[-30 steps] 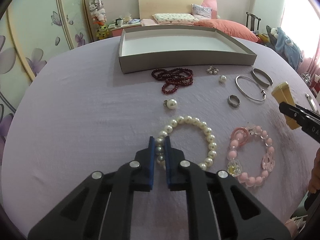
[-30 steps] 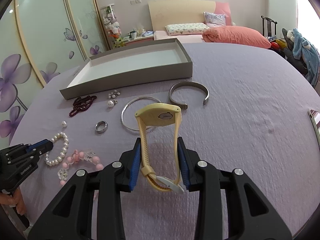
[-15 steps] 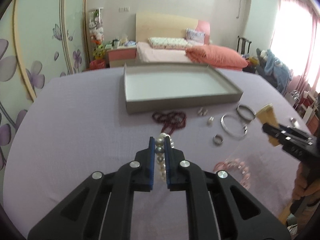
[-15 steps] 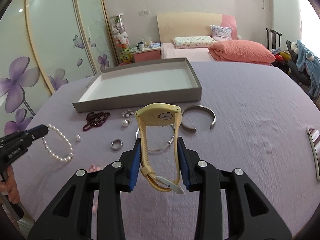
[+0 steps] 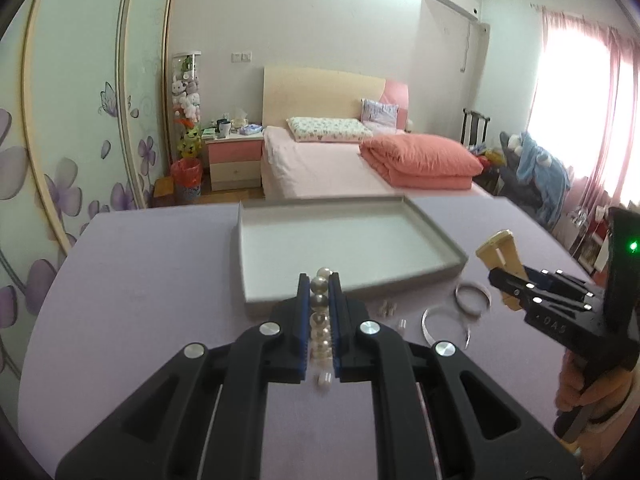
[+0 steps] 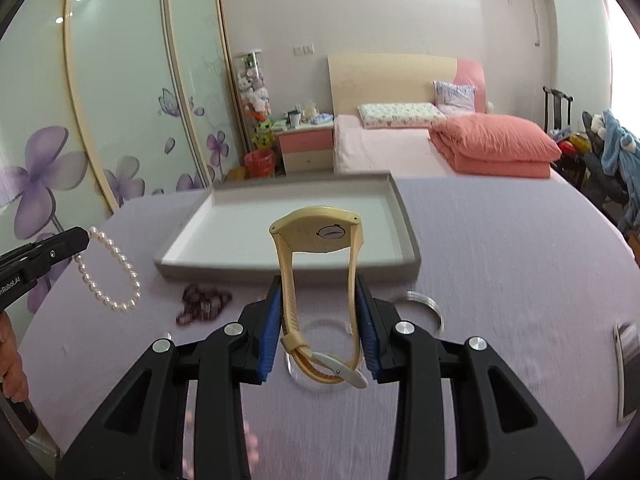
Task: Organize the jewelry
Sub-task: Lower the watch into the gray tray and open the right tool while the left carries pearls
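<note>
Pearl beads catch the light as the left gripper [image 5: 319, 300], clamped on a pearl bracelet [image 6: 112, 276], holds the loop in the air on the near left of the grey tray [image 6: 404, 216], most of the strand hanging free below the jaws. The right gripper [image 6: 319, 320], closed around a yellow watch [image 6: 316, 236] by its strap, carries it upright just in front of the tray's near wall, the case uppermost. Neither piece is inside the tray yet. On the lilac tablecloth [image 6: 500, 264] just short of the tray lie a dark red bead strand [image 6: 202, 304] and silver bangles [image 5: 472, 298].

The likeliest slip: the dangling pearl loop could snag the tray's near rim as it crosses, dragging the light tray or tugging the beads out of a narrow grip. The watch, pinched only by its flexible strap, may tip or twist on release. With both grippers converging on one tray, they could also knock together.
</note>
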The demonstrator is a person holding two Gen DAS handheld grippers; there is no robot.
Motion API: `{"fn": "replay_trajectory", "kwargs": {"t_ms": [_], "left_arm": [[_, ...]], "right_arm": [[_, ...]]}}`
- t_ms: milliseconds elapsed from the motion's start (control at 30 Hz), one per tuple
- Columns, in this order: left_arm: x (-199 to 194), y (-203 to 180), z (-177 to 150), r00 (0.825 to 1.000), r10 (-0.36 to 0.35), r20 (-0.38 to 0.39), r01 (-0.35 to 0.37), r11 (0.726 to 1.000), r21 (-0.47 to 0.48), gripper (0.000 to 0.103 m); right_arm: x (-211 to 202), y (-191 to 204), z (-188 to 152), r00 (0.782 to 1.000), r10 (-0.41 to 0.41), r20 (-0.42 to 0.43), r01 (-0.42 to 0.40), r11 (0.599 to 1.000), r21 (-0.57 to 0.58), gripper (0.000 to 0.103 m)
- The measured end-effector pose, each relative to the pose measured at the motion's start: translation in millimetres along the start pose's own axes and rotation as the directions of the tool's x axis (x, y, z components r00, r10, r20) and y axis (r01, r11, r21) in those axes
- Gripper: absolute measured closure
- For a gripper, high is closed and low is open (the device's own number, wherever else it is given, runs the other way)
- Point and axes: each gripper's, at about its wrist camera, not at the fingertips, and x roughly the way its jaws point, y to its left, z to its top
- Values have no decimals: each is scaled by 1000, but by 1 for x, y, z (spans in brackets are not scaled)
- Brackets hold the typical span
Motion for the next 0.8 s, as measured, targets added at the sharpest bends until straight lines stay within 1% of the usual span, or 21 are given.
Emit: {"fn": "replay_trajectory", "kwargs": {"t_ms": [133,267,400,500,567,633,667,733,800], "left_arm": [[21,3,31,1000,2,28,-2,1000,-15,93],[59,10,62,1000,4,25,-3,1000,-26,93],[103,17,83,1000,4,-7,-4,999,-37,93],[133,21,91,1000,5,-30,-6,999,-38,93],[153,20,94,999,11,-49,-12,999,-30,93],[168,20,96,998,10,-66,-12,1000,-29,93],[175,20,95,997,11,-73,-13,1000,-28,93],[183,23,93,997,11,-82,-14,999,-31,93],[194,25,93,996,11,-92,-14,999,-31,93]], "right_arm": [[25,-2,29,1000,12,4,-12,1000,11,67],[77,-8,63,997,30,-66,-28,999,36,67],[133,-18,83,987,29,-156,-19,998,62,67],[176,-26,90,973,3,-230,14,997,73,67],[205,-32,91,956,-12,-292,39,995,89,67],[220,-38,87,942,-29,-334,65,993,95,67],[230,-41,86,933,-52,-357,89,992,89,67],[238,-40,85,922,-78,-378,115,990,76,65],[242,-42,86,918,-89,-387,126,989,72,56]]}}
